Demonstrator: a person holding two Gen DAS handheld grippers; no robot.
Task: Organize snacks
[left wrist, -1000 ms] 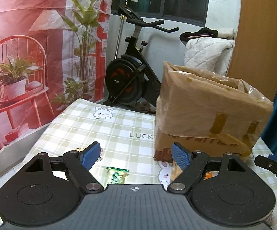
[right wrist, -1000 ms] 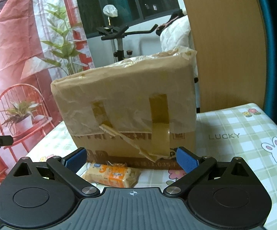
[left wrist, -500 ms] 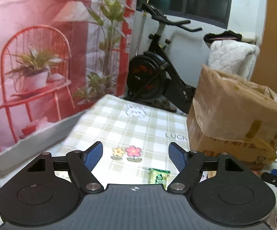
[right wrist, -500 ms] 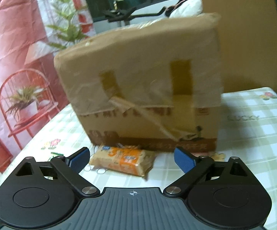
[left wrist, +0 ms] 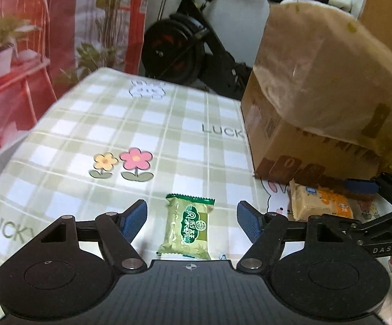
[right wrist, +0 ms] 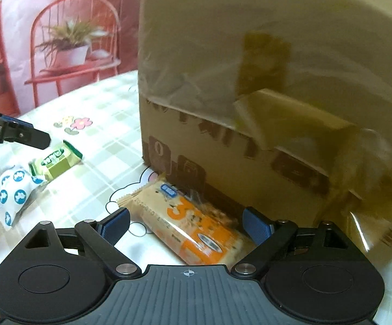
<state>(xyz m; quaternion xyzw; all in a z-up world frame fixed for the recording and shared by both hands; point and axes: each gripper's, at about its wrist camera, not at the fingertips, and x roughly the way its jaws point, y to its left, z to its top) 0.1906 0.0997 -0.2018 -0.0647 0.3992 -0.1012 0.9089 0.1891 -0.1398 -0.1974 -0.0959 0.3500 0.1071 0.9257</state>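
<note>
A green snack packet (left wrist: 187, 227) lies on the checked tablecloth between the fingers of my left gripper (left wrist: 191, 220), which is open and low over it. It also shows in the right wrist view (right wrist: 57, 162). An orange-and-cream snack packet (right wrist: 190, 226) lies against the foot of the taped cardboard box (right wrist: 263, 103), between the fingers of my open right gripper (right wrist: 186, 224). That packet (left wrist: 319, 199) and the right gripper (left wrist: 369, 189) show at the right of the left wrist view. A white packet with blue spots (right wrist: 13, 195) lies beside the green one.
The cardboard box (left wrist: 326, 92) stands at the right of the table. An exercise bike (left wrist: 193, 40) stands behind the table. A red printed backdrop (left wrist: 33, 27) hangs to the left. The tablecloth (left wrist: 141, 124) has flower and rabbit prints.
Both grippers have moved down and forward toward the table. The green packet now sits between the left fingers and the orange packet between the right fingers. Both stay open.
</note>
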